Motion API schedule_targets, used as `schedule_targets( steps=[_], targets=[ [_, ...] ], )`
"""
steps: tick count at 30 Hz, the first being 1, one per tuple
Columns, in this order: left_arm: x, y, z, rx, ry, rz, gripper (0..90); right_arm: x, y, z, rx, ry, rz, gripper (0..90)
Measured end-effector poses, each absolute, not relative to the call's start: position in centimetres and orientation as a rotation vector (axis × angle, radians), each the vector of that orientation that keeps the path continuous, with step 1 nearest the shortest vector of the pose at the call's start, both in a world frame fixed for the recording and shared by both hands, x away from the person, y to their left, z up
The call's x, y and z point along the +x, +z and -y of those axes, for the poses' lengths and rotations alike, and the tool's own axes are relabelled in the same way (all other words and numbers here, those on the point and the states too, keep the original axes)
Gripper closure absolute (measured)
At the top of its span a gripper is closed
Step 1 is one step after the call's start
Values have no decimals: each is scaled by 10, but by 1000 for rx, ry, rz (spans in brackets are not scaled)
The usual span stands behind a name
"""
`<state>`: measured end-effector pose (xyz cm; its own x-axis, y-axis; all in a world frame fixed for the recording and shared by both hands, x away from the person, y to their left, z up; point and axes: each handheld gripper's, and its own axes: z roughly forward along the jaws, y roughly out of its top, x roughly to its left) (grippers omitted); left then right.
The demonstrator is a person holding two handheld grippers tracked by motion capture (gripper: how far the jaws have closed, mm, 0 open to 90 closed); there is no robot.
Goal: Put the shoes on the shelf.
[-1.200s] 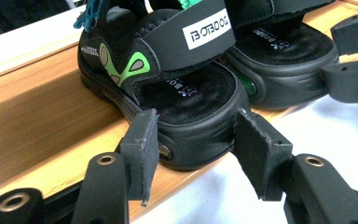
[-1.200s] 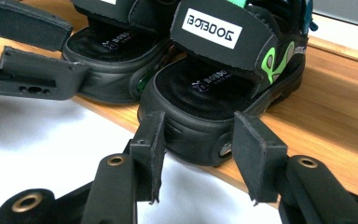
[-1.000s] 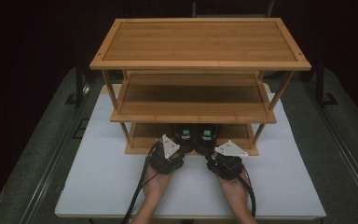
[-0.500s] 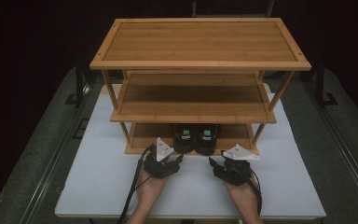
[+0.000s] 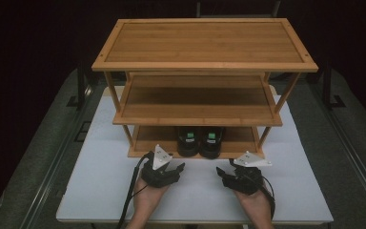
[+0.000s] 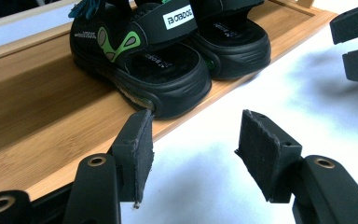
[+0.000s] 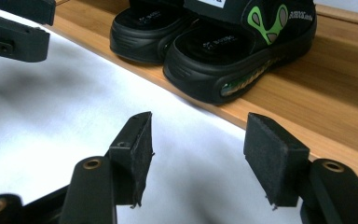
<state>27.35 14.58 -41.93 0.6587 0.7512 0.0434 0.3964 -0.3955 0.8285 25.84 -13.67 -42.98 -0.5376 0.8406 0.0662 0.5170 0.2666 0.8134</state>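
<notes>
Left gripper [image 5: 177, 168]: in the high view at about 7 o'clock from the sandals, over the white surface [image 5: 100, 191]; its jaws have just been opening and stand apart with nothing between them.
Left sandal [image 5: 188, 139]: on the bottom shelf [image 5: 152, 138] of the wooden rack [image 5: 205, 43], heel at the front edge, touching its partner.
Right sandal [image 5: 211, 140]: just beside the left one, also heel-out on the bottom shelf.
Right gripper [image 5: 220, 172]: at about 5 o'clock from the sandals, jaws have just been opening, empty, clear of the rack.
Step in hand: likely the release; both sandals appear set down and both grippers sit apart from them.
Next move: judged, a retreat toward 6 o'clock with jaws kept wide, so neither pad catches a heel or nudges the shelf edge.
</notes>
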Motion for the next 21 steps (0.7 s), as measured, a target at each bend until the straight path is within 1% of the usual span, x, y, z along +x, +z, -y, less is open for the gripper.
schedule_targets(
  steps=[8, 21],
  targets=[
    [266, -422, -153, 2044, 501, -878, 420, 253, -428, 150, 1245, 1170, -2192, 393],
    [263, -422, -168, 2054, 502, -897, 383, 244, -430, 171, 1272, 1169, -2179, 388]
  ],
)
